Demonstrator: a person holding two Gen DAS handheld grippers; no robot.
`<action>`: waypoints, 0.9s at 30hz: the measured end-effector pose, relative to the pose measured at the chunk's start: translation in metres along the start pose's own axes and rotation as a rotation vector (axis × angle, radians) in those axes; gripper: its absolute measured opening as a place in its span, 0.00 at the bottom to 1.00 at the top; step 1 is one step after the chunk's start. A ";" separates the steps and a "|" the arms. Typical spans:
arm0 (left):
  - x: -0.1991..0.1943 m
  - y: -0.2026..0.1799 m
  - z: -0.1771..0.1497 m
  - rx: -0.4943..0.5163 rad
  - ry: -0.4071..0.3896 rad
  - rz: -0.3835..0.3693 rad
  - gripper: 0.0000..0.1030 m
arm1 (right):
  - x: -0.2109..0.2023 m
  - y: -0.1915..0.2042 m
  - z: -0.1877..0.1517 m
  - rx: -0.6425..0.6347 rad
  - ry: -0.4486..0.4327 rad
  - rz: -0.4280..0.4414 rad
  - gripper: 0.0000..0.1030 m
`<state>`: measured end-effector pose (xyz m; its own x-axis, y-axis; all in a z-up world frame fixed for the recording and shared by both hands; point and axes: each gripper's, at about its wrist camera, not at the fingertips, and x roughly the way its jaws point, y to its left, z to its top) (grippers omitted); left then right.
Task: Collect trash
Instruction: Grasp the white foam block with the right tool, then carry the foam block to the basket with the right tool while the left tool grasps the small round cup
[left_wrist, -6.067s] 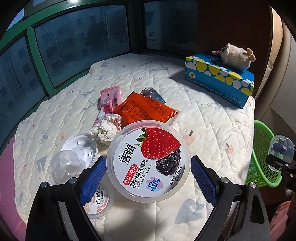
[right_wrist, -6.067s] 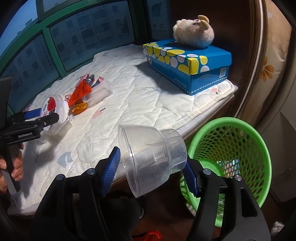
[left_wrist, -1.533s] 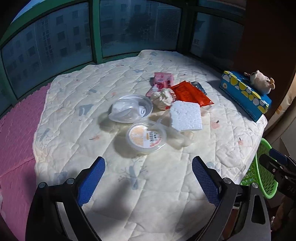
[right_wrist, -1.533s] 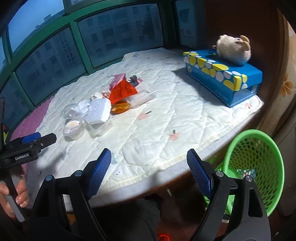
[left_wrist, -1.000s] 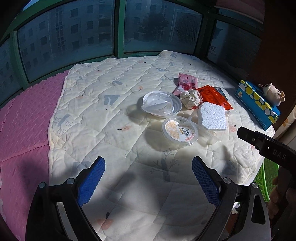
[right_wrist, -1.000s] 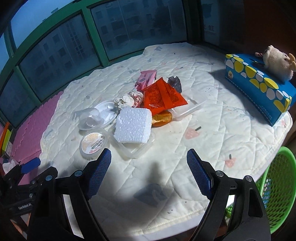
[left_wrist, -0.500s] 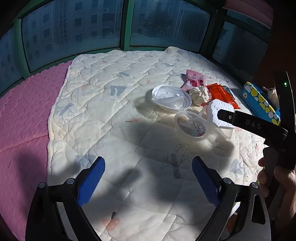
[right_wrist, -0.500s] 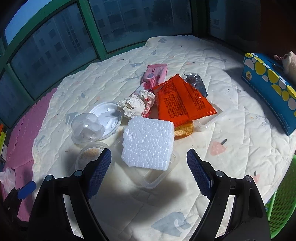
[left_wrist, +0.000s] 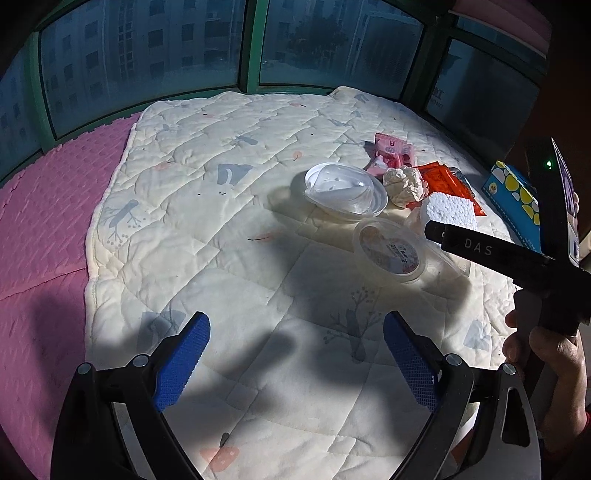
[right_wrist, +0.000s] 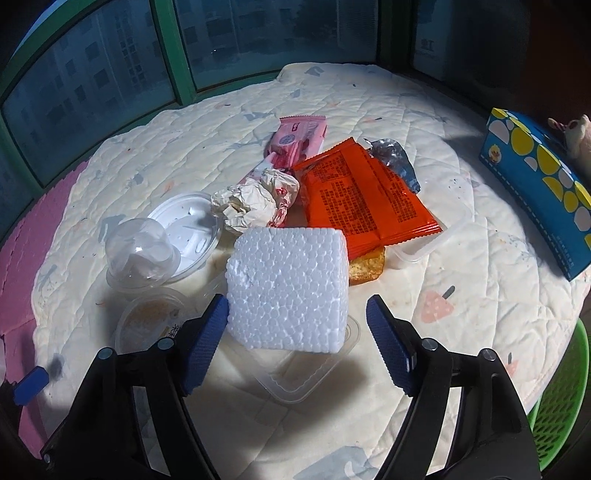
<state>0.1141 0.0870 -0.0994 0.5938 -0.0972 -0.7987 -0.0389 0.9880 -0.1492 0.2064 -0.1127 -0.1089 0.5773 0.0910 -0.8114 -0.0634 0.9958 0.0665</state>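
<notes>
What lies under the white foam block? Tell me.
The foam block rests on a clear plastic tray, whose near edge sticks out. The tray's inside beneath the block is covered.

Bare quilt (left_wrist: 207, 236) near left claw (left_wrist: 295, 354); trash cluster round foam block (right_wrist: 291, 288) w/ right claw (right_wrist: 295, 325).

Beaded white foam block (right_wrist: 288, 288), crumpled paper (right_wrist: 255, 201), glossy orange foil packet (right_wrist: 365, 199), quilted cloth mat (left_wrist: 207, 206)
</notes>
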 end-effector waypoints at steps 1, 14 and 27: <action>0.000 -0.001 0.001 0.002 0.000 -0.001 0.89 | 0.001 0.000 0.000 -0.001 0.003 0.001 0.68; 0.013 -0.022 0.015 0.052 0.001 -0.033 0.89 | -0.034 -0.018 -0.007 0.011 -0.071 0.064 0.61; 0.047 -0.058 0.037 0.159 0.017 -0.070 0.89 | -0.083 -0.067 -0.039 0.092 -0.122 0.088 0.61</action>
<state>0.1739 0.0292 -0.1063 0.5771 -0.1667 -0.7995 0.1302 0.9852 -0.1114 0.1310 -0.1880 -0.0689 0.6674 0.1729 -0.7243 -0.0461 0.9804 0.1915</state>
